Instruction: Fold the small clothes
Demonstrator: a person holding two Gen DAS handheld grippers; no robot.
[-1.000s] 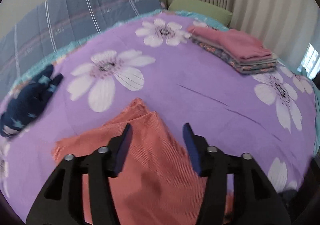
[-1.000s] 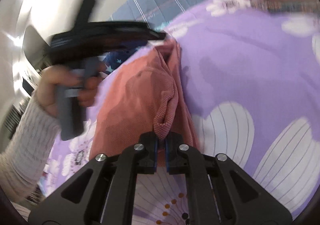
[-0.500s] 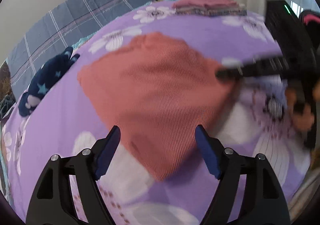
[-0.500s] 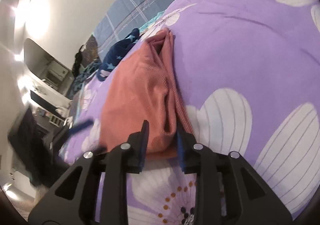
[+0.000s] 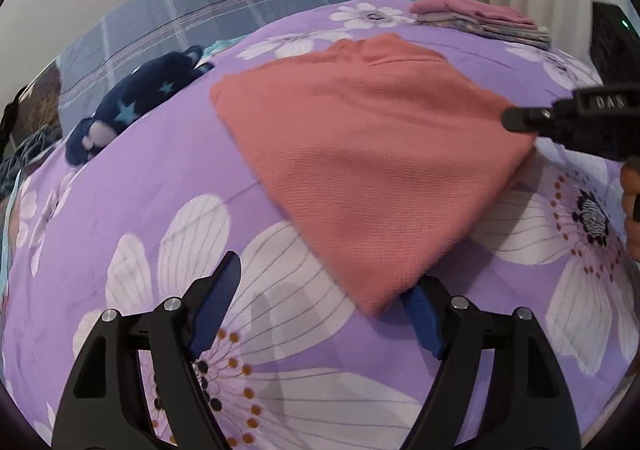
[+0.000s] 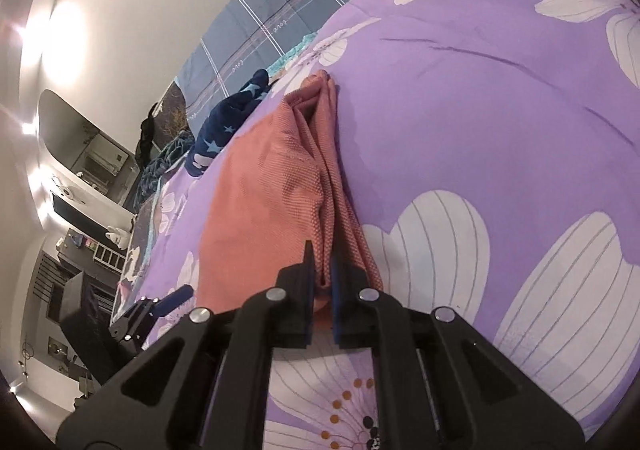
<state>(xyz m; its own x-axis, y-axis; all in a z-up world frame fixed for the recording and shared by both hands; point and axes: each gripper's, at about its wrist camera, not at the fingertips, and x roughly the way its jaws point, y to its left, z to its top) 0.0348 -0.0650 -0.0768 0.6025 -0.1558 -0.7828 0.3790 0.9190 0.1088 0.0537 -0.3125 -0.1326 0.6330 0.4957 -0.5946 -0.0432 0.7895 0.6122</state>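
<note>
Two tools angled down, right tool (image 6: 321,282) pinching orange garment (image 5: 372,154)

The left wrist view looks steeply down, close over the near corner of the salmon cloth (image 5: 368,154). The right wrist view faces along the same cloth (image 6: 272,194) from its right corner. Both share the folded stack (image 5: 484,20) far off.

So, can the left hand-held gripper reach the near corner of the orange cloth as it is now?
Probably yes. The left hand-held gripper stands open, and the corner of the orange cloth already lies just before its right finger, with only bare bedspread around it.
</note>
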